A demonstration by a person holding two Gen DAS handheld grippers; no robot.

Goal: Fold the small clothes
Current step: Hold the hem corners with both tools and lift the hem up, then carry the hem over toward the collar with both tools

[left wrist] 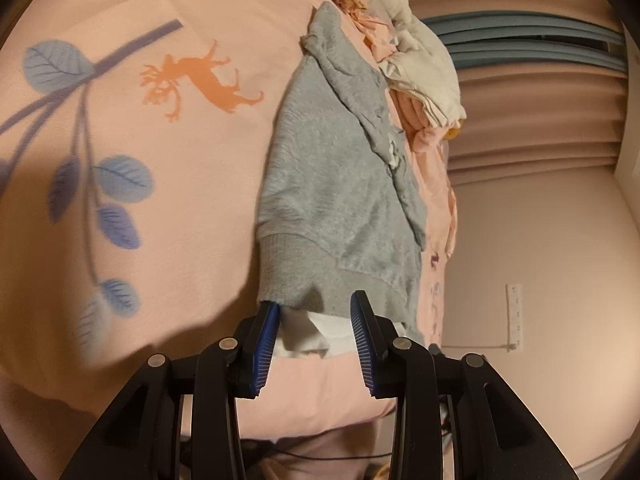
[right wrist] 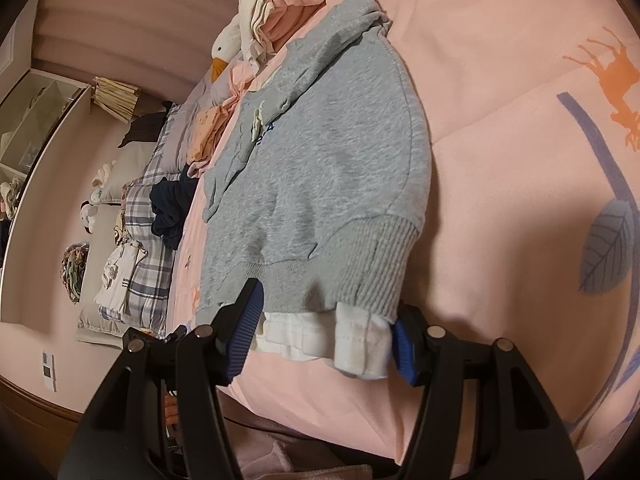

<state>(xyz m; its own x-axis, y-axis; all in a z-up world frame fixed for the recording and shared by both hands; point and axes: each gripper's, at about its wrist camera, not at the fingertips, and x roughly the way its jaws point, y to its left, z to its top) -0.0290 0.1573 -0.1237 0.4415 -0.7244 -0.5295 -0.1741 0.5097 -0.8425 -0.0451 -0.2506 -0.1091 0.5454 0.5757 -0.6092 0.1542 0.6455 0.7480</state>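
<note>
A small grey sweatshirt (left wrist: pixel 332 184) (right wrist: pixel 328 160) lies flat on the pink bedcover (left wrist: pixel 160 220) (right wrist: pixel 500 200), sleeves folded in, with a white under-layer (left wrist: pixel 308 336) (right wrist: pixel 320 336) showing below its ribbed hem. My left gripper (left wrist: pixel 316 304) stands open at the near hem; the hem's corner lies between its blue pads without being pinched. My right gripper (right wrist: pixel 328 304) is open wider, straddling the hem and a ribbed cuff with its white lining. The right-hand pad sits right beside that white cuff; whether it touches it is unclear.
A white goose plush (left wrist: pixel 404 12) (right wrist: pixel 222 46) and a heap of pink and cream clothes (right wrist: pixel 280 12) lie beyond the sweatshirt's collar. Further along the bed are a dark garment (right wrist: pixel 172 208) and plaid pillows (right wrist: pixel 148 248). The pink wall (left wrist: pixel 540 240) borders the bed's side.
</note>
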